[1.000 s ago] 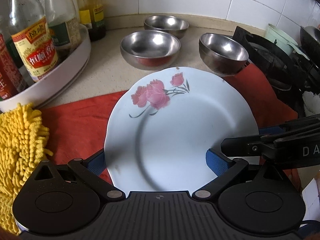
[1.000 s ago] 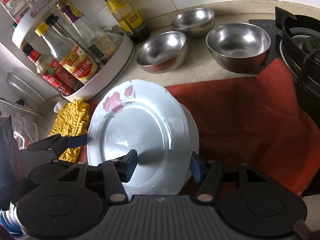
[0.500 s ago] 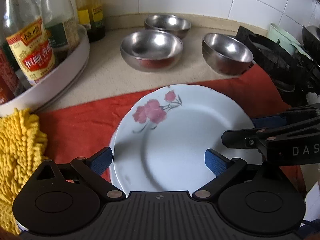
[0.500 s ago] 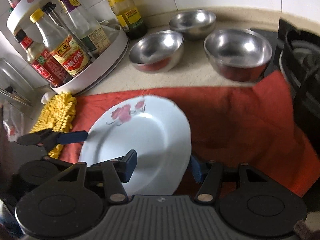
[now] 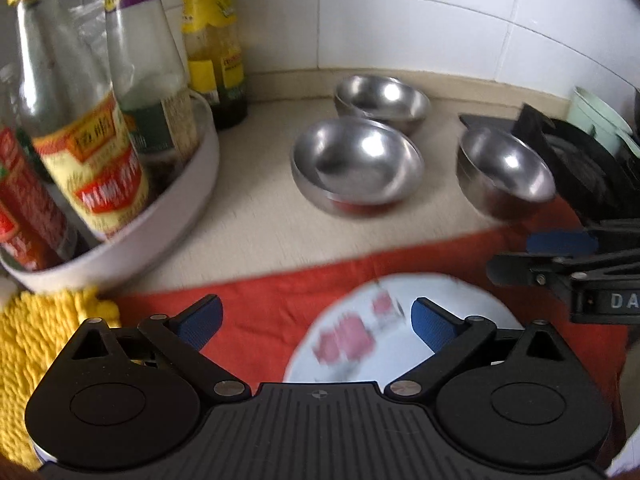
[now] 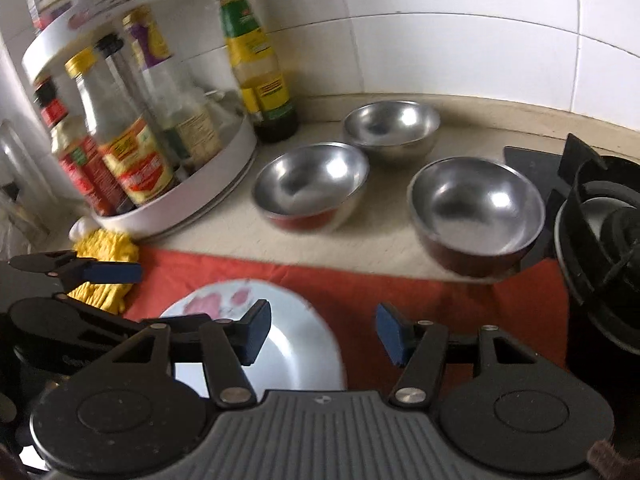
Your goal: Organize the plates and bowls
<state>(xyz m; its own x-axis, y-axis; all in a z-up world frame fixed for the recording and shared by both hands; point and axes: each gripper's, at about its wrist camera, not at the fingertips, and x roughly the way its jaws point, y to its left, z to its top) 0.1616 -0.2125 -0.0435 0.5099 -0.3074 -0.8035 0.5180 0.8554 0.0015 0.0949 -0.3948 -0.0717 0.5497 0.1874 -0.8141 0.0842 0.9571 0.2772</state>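
Observation:
A white plate with pink flowers (image 5: 384,344) lies flat on the red cloth (image 5: 272,312); it also shows in the right wrist view (image 6: 296,344). My left gripper (image 5: 316,320) is open and empty above the plate's left part. My right gripper (image 6: 322,332) is open and empty above the plate's right edge; it also shows in the left wrist view (image 5: 560,256). Three steel bowls stand apart on the counter behind the cloth: the left bowl (image 6: 310,186), the far bowl (image 6: 392,128) and the right bowl (image 6: 476,212).
A white round rack (image 6: 200,184) with sauce bottles stands at the left. A green-capped bottle (image 6: 256,68) stands by the tiled wall. A yellow chenille cloth (image 5: 40,344) lies at the left. A black gas stove (image 6: 600,216) is at the right.
The plate was tilted between both grippers, then laid flat on the red cloth. Both grippers have let go and pulled back and up from it.

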